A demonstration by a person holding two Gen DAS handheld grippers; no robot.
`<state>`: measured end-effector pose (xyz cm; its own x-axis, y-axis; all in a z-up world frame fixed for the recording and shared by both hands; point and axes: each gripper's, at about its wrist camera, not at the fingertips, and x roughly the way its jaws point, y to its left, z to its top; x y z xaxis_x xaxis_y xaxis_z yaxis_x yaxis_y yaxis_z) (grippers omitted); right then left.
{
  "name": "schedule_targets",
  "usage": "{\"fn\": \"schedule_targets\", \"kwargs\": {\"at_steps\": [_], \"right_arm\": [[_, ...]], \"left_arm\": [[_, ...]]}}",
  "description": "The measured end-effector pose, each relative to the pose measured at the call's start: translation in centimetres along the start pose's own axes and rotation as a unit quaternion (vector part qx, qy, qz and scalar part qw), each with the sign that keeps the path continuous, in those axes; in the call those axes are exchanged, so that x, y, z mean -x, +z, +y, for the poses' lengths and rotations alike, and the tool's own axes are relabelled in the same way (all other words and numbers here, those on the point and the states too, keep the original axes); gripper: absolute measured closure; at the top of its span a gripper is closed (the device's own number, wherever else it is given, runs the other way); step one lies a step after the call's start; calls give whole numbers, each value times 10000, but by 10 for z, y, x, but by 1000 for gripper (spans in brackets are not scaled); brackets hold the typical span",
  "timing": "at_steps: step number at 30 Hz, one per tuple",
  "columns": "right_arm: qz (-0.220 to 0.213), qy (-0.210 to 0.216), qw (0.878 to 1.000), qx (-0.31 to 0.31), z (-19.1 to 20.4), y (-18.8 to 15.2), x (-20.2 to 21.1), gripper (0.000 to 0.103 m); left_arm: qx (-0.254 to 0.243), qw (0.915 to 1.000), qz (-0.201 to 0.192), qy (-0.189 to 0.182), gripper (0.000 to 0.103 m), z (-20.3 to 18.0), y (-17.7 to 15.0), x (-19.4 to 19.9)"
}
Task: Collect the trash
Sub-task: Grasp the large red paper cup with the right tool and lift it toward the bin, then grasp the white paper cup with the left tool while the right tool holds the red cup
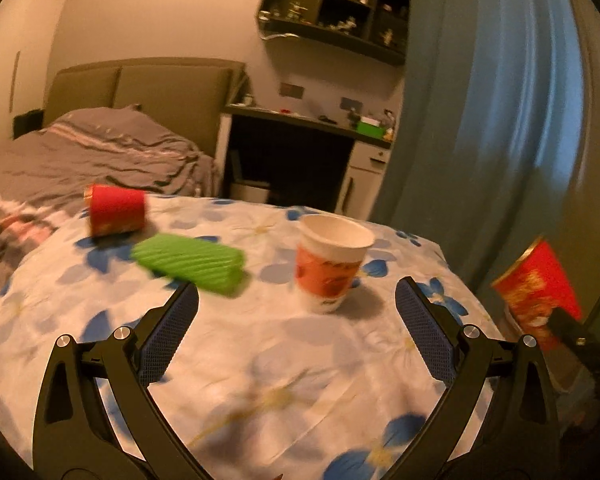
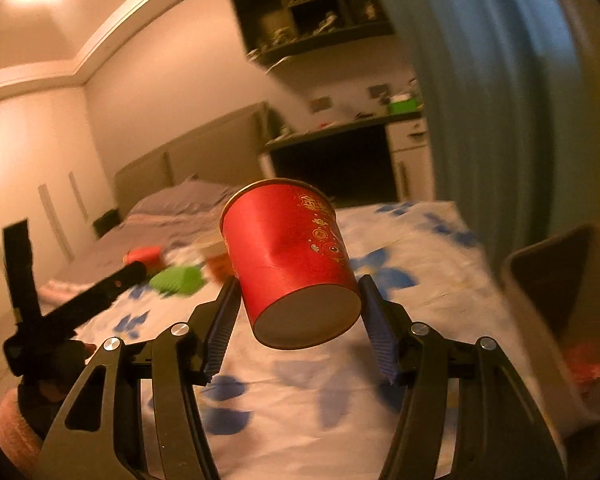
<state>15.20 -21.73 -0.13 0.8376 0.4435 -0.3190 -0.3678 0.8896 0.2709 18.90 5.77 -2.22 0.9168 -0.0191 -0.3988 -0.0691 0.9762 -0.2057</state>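
In the right wrist view, the right gripper (image 2: 300, 308) clamps a red paper cup (image 2: 290, 260) between its ribbed blue pads (image 2: 380, 332); the cup is tilted, its grey base toward the camera, its gold rim pointing away, with a dent in its wall. Only this view shows the bin (image 2: 540, 320), a dark open container at the right edge of the flowered cloth (image 2: 420, 248), with something red blurred inside. The left gripper's black frame (image 2: 80, 300) crosses the left side here.

In the left wrist view, the left gripper (image 1: 296, 312) has its fingers spread wide with nothing between them, above the white cloth with blue flowers (image 1: 260, 360). Just beyond stands an upright white paper cup with an orange print (image 1: 330, 264), near the middle of the cloth. To its left lies a green ridged block (image 1: 192, 264), and past that, near the far left corner, a second red cup on its side (image 1: 116, 210). The held red cup (image 1: 540, 292) shows at this view's right edge, off the cloth.

Farther off are a bed with grey bedding (image 1: 100, 148), a desk (image 1: 308, 124), a dark wall shelf (image 1: 340, 8) and a blue curtain (image 1: 500, 100).
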Motion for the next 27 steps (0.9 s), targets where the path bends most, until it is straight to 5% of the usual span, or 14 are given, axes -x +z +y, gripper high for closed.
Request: {"fn": "schedule_targets", "kwargs": {"at_steps": [15,22,27], "right_arm": [[-242,-307,9984,-408,-58,2,19,44],[-235,-340,9981,-452,-63,1,22,44],[-259,-422,9977,-468,-62,-4,32,44]], "left_arm": [[-215,9973,658,230,13,-37,18,-89],[31,9946,1028,118,38,-26,18,-110],[51,9955,950,-10,43,-26,16,-105]]}}
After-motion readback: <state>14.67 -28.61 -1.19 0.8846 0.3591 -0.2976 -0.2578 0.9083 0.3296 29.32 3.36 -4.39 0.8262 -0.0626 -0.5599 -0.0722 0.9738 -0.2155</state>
